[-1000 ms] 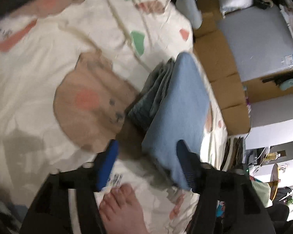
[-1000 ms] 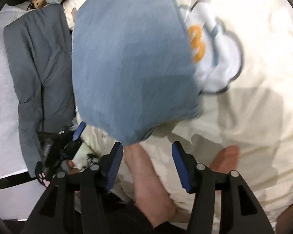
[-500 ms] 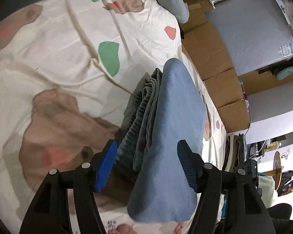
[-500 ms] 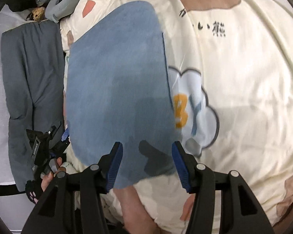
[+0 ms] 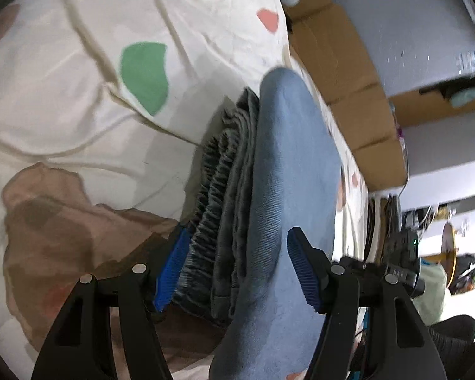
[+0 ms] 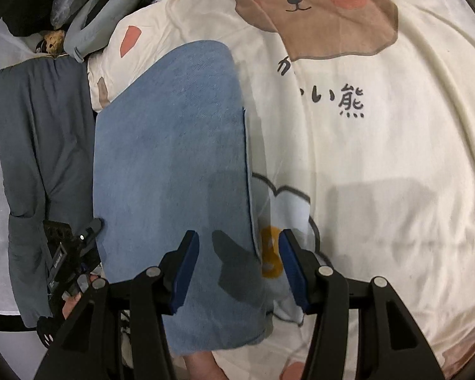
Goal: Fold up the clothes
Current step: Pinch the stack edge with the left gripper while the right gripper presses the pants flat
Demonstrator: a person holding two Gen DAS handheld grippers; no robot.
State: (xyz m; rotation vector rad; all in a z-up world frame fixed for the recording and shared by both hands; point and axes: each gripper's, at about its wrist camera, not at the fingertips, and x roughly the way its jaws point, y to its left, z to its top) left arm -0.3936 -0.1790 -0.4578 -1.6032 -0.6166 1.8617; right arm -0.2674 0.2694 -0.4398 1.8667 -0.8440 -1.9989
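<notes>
In the left wrist view, low in the frame, the left gripper (image 5: 237,269) has its fingers (image 5: 171,269) set moderately wide, straddling the near end of a folded stack. The left finger lies against the gathered grey edge and the right finger rests over the blue top layer. Whether the pads are actually pressing the cloth cannot be told from here.

The stack is a grey garment (image 5: 228,190) with an elastic, ruched band, folded into several layers, under a blue folded garment (image 5: 288,190) that covers it. It sits on the bed (image 5: 79,95), on a cream cover printed with bears and coloured blobs, running from bottom centre up toward the middle of the frame.

In the right wrist view, the right gripper (image 6: 237,262) hangs over the lower right edge of the blue garment with its fingers part open. Nothing is between them, and only their shadow falls on the cloth.

The blue piece lies flat as a neat rectangle, so its folding looks done. Further left in that view, a dark grey garment (image 6: 41,145) lies stretched out long beside the bed, seemingly not yet folded small. It looks like the likeliest piece left to do. Cardboard boxes (image 5: 342,63) stand beyond the bed in the upper right of the left view.
</notes>
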